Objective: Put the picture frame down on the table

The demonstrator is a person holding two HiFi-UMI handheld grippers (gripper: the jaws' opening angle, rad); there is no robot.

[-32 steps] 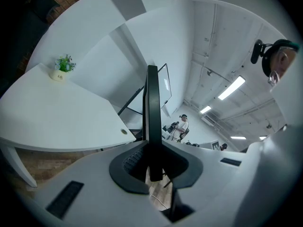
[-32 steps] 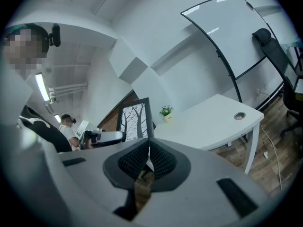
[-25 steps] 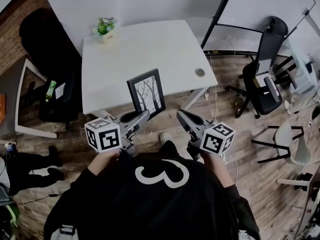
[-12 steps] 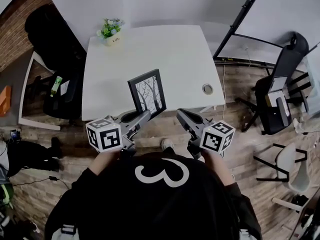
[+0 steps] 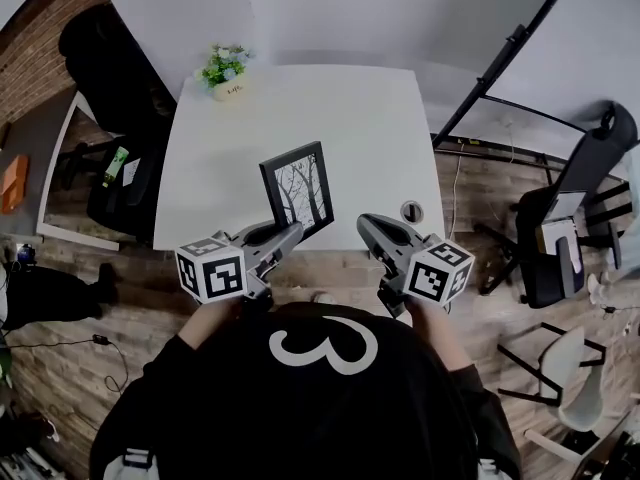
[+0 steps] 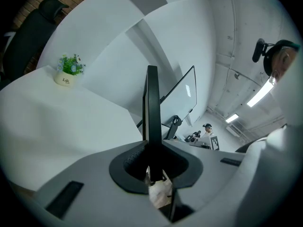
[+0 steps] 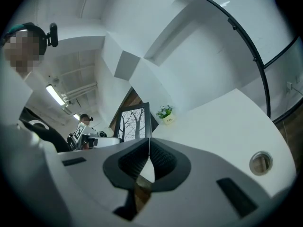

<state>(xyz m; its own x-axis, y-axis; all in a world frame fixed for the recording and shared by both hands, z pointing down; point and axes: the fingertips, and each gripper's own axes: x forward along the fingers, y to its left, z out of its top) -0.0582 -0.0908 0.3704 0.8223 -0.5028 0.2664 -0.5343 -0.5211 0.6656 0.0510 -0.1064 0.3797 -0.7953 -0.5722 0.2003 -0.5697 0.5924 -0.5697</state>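
Note:
The black picture frame (image 5: 299,189) with a bare-tree print stands upright over the near edge of the white table (image 5: 350,118). My left gripper (image 5: 288,236) is shut on its lower left corner. In the left gripper view the picture frame (image 6: 152,108) shows edge-on, rising from between the closed jaws of the left gripper (image 6: 152,151). My right gripper (image 5: 366,229) hangs to the right of the frame, shut on nothing. In the right gripper view the right gripper (image 7: 149,148) has its jaws together, and the picture frame (image 7: 134,122) shows beyond them at the left.
A small potted plant (image 5: 224,69) sits at the table's far left corner. A round cable grommet (image 5: 412,211) is near the table's front right corner. Black office chairs (image 5: 575,218) stand at the right and another chair (image 5: 115,173) at the left on the wooden floor.
The view has shifted toward the table, which now sits lower and closer under the grippers. The frame stays in the left gripper, the right gripper stays shut beside it.

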